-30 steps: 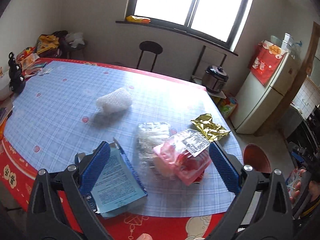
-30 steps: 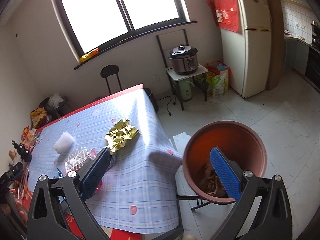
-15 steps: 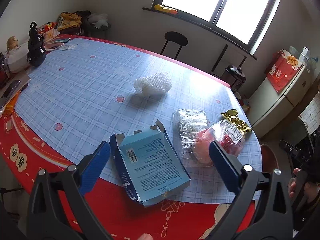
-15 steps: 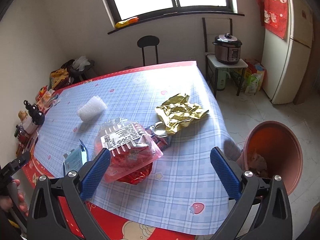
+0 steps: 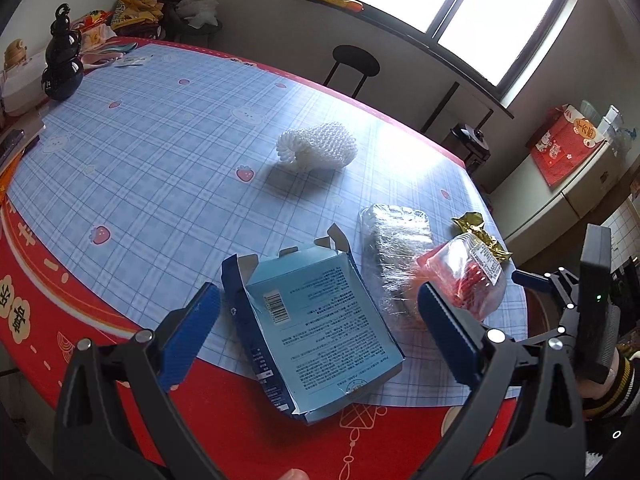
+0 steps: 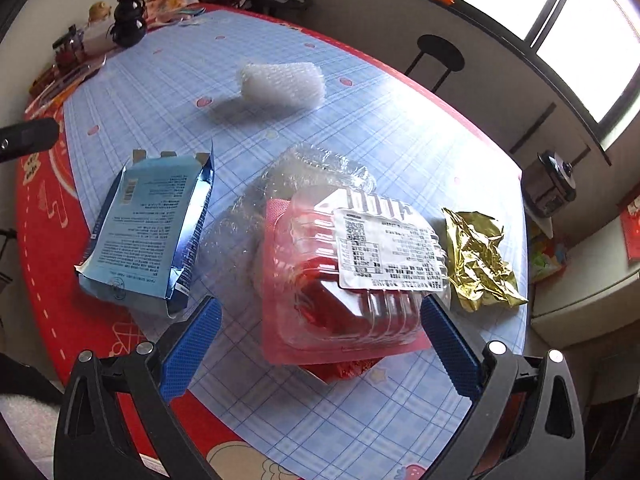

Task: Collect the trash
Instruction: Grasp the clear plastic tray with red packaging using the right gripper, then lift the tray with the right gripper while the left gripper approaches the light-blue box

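So far none of the trash in view has left the table (image 5: pixel 160 152); as far as these views show, the whole collection is still ahead.

Going left to right in the left wrist view: the left gripper (image 5: pixel 318 316) hangs over the near table edge with its jaws spread wide and nothing between them, straddling the torn blue box (image 5: pixel 320 320), which lies flat and open on the cloth. Further back, well apart from the rest, sits the white foam net (image 5: pixel 318 150). Right of the box lies a clear wrapped tray (image 5: pixel 396 240), and leaning on it is the red-bottomed clamshell (image 5: pixel 468 276) with a white label. Just behind that, a crumpled gold wrapper (image 5: pixel 480 236) rests near the table's right edge.

The right gripper (image 6: pixel 320 344) also stands released, jaws wide and holding nothing, lined up on either side of the clamshell's near end (image 6: pixel 352 280) without visibly touching it. In its view the box (image 6: pixel 148 232) is to the left, the foam net (image 6: pixel 284 84) far back, and the gold wrapper (image 6: pixel 476 260) just beside the clamshell on the right.

No bin shows clearly in either current view, so where the trash must go cannot be told. I judge five pieces remain: box, foam net, wrapped tray, clamshell, wrapper. The clamshell looks like the right gripper's first target and the box the left's.
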Demonstrator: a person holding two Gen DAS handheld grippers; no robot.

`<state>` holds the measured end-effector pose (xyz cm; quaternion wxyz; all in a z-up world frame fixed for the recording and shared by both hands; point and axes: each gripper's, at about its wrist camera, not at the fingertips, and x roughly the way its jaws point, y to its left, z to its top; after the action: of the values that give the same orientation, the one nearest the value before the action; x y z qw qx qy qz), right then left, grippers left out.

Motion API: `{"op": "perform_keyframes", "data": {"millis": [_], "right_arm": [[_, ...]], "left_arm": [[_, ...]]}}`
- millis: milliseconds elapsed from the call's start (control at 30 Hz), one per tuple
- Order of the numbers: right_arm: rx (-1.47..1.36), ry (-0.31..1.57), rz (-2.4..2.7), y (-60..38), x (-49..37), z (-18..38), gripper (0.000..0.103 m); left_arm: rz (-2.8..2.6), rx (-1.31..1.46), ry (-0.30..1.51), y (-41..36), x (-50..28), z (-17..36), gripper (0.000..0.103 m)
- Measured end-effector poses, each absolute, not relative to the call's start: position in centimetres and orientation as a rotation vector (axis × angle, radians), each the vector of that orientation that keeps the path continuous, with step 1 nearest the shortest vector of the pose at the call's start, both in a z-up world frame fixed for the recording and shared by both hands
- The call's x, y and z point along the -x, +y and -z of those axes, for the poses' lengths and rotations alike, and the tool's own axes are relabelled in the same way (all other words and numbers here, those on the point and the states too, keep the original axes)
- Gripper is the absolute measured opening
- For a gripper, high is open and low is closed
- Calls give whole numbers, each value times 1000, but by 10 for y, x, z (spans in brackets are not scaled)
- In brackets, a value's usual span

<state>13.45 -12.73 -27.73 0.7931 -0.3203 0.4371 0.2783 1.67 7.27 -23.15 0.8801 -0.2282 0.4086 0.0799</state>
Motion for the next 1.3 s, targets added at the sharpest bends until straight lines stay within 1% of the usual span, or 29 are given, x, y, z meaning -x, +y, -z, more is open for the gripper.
{"op": "perform_keyframes", "data": {"millis": [133, 367, 500, 567, 633, 667, 733, 800, 933, 1133, 1300], "right_arm": [[851, 880, -530, -109, -132, 293, 98], [925, 935, -434, -103, -143, 315, 98], [896, 949, -418, -106, -148, 314, 98], [876, 943, -408, -109, -150, 310, 90], [845, 947, -414, -113, -153, 303, 79], [820, 952, -419, -117, -154, 299, 77], [773, 952, -421, -123, -156, 290, 67], [714, 956, -428, -130, -158, 280, 63], [563, 961, -445, -146, -161, 259, 57], [340, 953, -452, -180, -160, 239, 54], [234, 917, -436, -203, -154, 229, 52]], "left_arm": [[-168, 488, 859, 81, -20, 236, 97], [-165, 518, 866, 92, -23, 244, 97], [-160, 531, 882, 95, -27, 250, 97], [-157, 539, 892, 94, -29, 254, 97], [-155, 544, 901, 94, -31, 257, 97], [-154, 547, 905, 93, -31, 258, 97], [-150, 551, 910, 92, -33, 260, 97], [-148, 549, 912, 90, -35, 260, 97], [-136, 535, 917, 84, -40, 259, 97], [-123, 522, 936, 74, -45, 262, 97], [-112, 500, 964, 66, -50, 267, 97]]}}
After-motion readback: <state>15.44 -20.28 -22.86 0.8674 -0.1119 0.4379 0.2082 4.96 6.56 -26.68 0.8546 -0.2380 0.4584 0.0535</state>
